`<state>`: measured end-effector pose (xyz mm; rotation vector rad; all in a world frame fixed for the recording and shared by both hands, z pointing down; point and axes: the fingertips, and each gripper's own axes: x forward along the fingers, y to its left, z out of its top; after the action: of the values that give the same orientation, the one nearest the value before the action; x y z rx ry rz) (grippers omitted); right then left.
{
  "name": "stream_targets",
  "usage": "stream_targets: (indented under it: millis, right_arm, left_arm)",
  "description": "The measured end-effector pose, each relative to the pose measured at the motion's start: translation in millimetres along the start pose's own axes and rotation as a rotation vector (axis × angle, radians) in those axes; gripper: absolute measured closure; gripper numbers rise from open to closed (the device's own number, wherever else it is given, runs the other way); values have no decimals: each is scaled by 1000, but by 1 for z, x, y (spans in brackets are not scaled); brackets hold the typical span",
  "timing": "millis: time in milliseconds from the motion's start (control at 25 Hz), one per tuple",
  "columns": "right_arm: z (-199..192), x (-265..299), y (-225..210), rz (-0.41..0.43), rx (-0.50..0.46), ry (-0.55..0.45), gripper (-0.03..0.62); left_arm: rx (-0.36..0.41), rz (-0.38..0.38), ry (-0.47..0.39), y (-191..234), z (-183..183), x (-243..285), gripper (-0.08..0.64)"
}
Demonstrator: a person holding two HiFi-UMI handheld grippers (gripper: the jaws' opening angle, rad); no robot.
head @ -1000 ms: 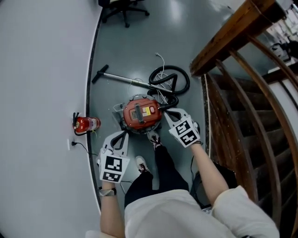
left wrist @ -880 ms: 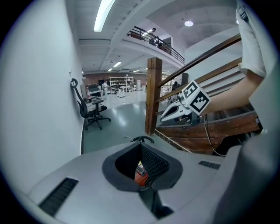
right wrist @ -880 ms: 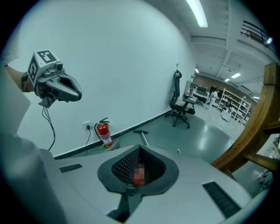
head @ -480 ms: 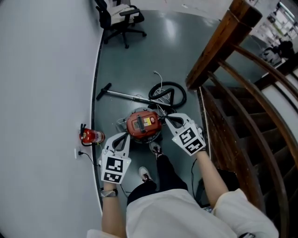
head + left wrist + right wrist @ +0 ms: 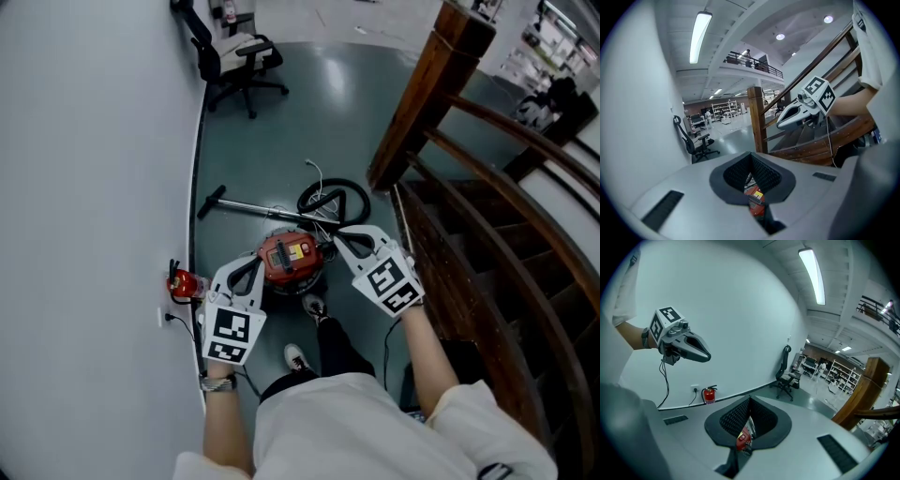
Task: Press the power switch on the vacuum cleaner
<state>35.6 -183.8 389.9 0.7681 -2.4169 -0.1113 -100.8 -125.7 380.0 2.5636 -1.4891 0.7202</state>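
Vacuum cleaner (image 5: 289,258): round red plastic canister, yellow label on its top face. It sits on the glossy grey-green floor (image 5: 281,131), just far of the person's shoes (image 5: 313,306).
Black hose (image 5: 334,199) is looped in a ring on the far-right side of the canister. Thin metal wand (image 5: 246,207) lies far-left of it, w/ a black T-shaped head.

Left gripper (image 5: 250,267): smooth grey moulded shell, black ribbed pads, marker cube at rear. Jaws clenched together, nothing betw. them; a bit of the red canister shows through the slot under the pads.
Right gripper (image 5: 337,238): same build, jaws also clenched, empty.
Both are held in the air, left gripper on the canister's left and right gripper on its right; neither touches it.

Left: smooth white curved wall (image 5: 94,187), w/ a small red cylindrical fire extinguisher (image 5: 183,284) at its base.
Right: dark curved wooden stair rail (image 5: 424,103).
Far: black office chair (image 5: 234,56).
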Motion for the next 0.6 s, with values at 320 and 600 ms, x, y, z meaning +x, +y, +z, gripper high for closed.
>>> stream_targets:
  millis: [320,600]
  right_arm:
    - [33,-52,9,-39,-21,-58,564]
    - [59,-97,14,-99,-52,-102,564]
  left_arm:
    - [65,1,-59,-12,31,-31,560]
    - [125,-14,-111,-33,56,-58,560]
